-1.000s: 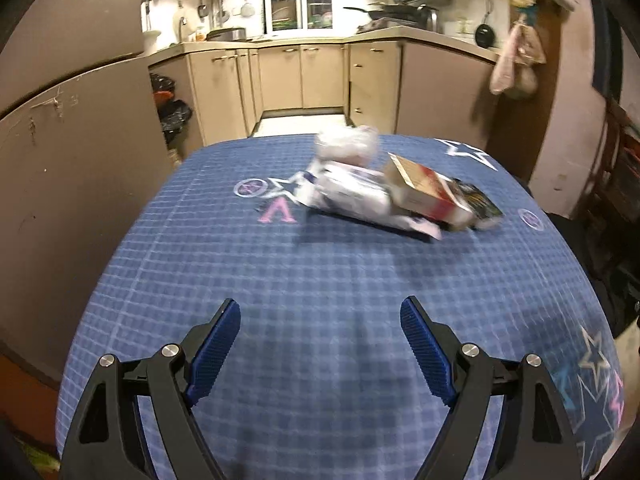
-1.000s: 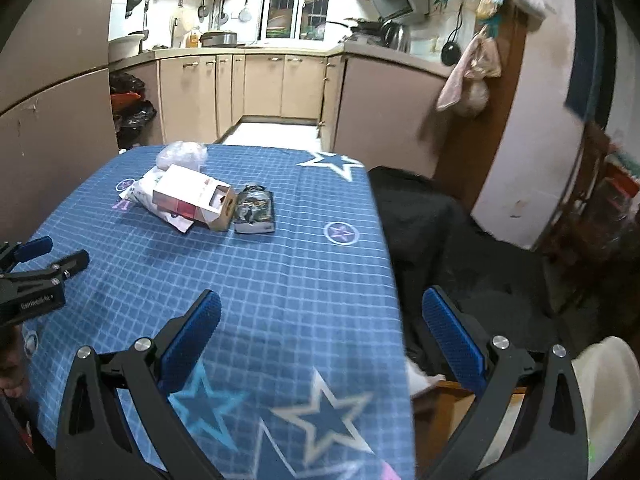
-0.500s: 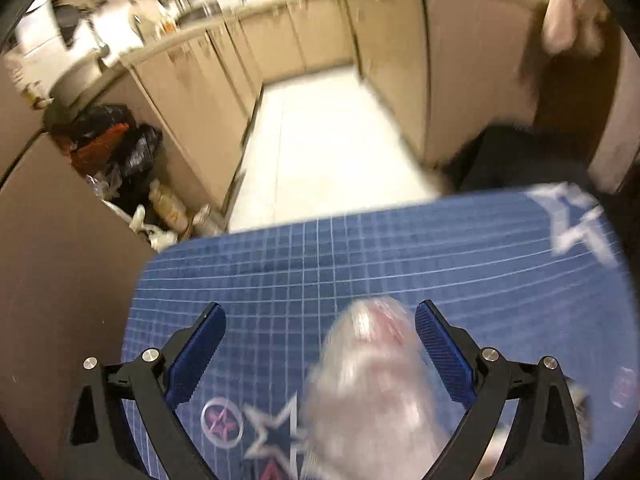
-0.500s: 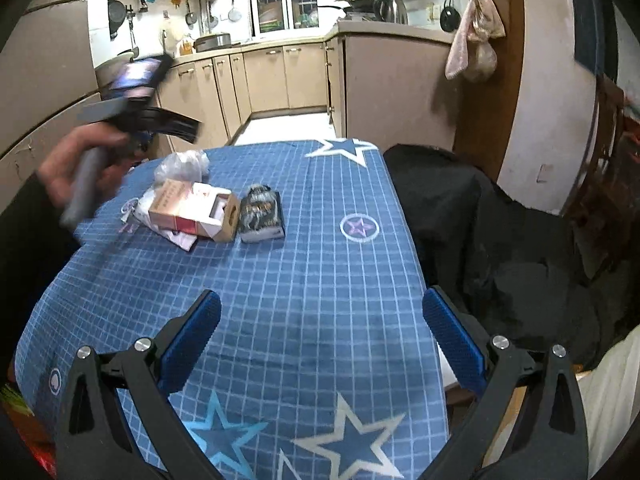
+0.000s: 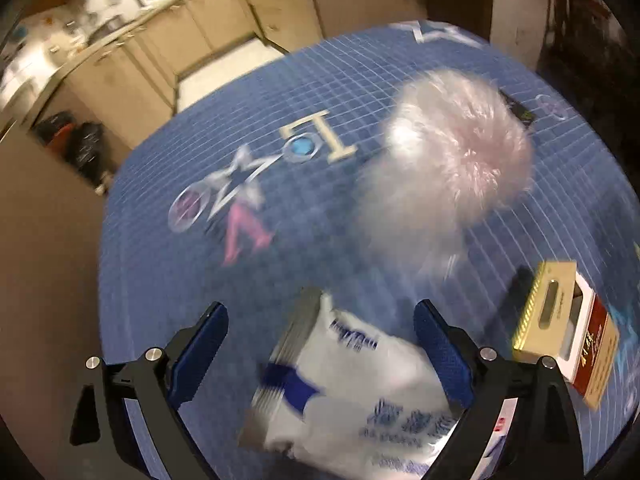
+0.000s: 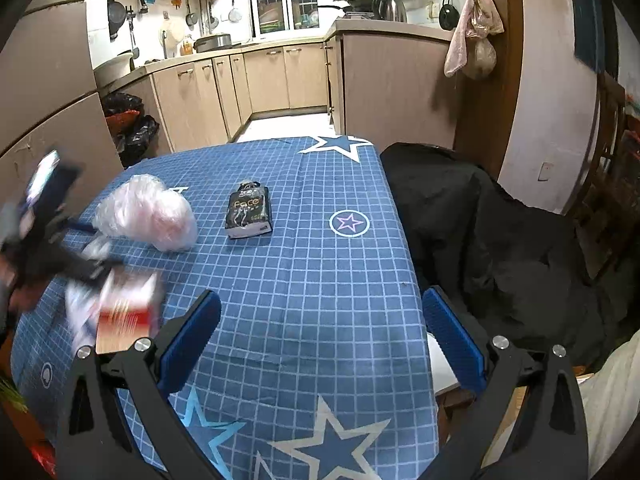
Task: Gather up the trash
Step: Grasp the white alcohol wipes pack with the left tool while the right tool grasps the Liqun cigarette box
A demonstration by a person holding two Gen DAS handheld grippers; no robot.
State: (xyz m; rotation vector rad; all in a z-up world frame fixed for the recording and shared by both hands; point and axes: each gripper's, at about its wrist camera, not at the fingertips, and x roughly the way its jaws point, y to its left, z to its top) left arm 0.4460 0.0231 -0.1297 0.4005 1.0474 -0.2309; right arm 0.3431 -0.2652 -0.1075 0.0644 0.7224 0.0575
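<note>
Near the left edge of the blue checked tablecloth (image 6: 320, 280), left gripper (image 5: 320, 344) spread wide over a white printed wrapper (image 5: 352, 392), jaws either side, contact unclear through blur; red-and-gold carton (image 5: 568, 332) just right of it; crumpled clear plastic bag (image 6: 148, 212) farther in; black "Face" tissue pack (image 6: 248, 216) mid-table, apart; right gripper (image 6: 320, 344) wide, empty, above the near edge.

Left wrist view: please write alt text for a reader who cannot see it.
The open left gripper hovers over a white wrapper with blue print lying between its fingers on a blue checked tablecloth. A crumpled clear plastic bag lies beyond it, and a small red and gold box sits to the right.
</note>
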